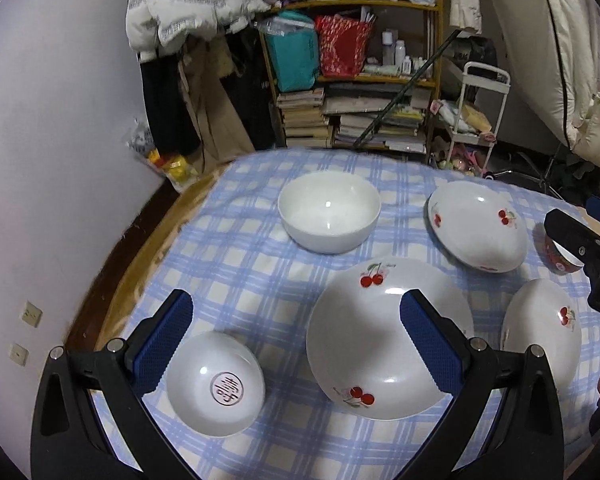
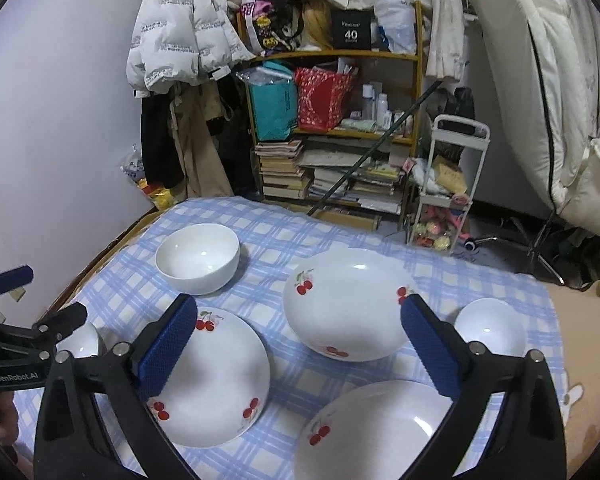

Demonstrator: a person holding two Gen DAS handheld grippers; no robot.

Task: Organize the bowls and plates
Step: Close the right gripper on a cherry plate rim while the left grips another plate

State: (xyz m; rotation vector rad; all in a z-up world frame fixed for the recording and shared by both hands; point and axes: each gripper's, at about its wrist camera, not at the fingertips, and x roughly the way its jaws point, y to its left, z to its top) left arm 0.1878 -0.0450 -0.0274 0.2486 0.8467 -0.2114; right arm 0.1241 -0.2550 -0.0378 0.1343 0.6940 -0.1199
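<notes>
Blue-checked cloth [image 1: 260,280] covers the worktop, and all the crockery sits loose on it, nothing stacked yet, so I'd say this is the very start of the sorting. Both tools are spread wide and holding nothing. The left tool [image 1: 296,344] hovers above the near left part, its fingers straddling the small white bowl with a round stamp inside [image 1: 216,384] and the edge of a cherry plate [image 1: 380,336]. The right tool [image 2: 300,348] hangs over the cluster of cherry plates, with one plate [image 2: 216,376] by its left finger, another [image 2: 348,304] further back, and a third [image 2: 372,428] right under it.

A plain white bowl [image 1: 329,212] sits alone toward the far edge, empty. A second small bowl [image 2: 490,326] sits off to the right, also empty. Every dish looks clean, nothing in any of them.

My guess at the next move: pinch one cherry plate by its rim and set it on another, then nest the bowls. Rims are thin and glazed, so could be slippery.
</notes>
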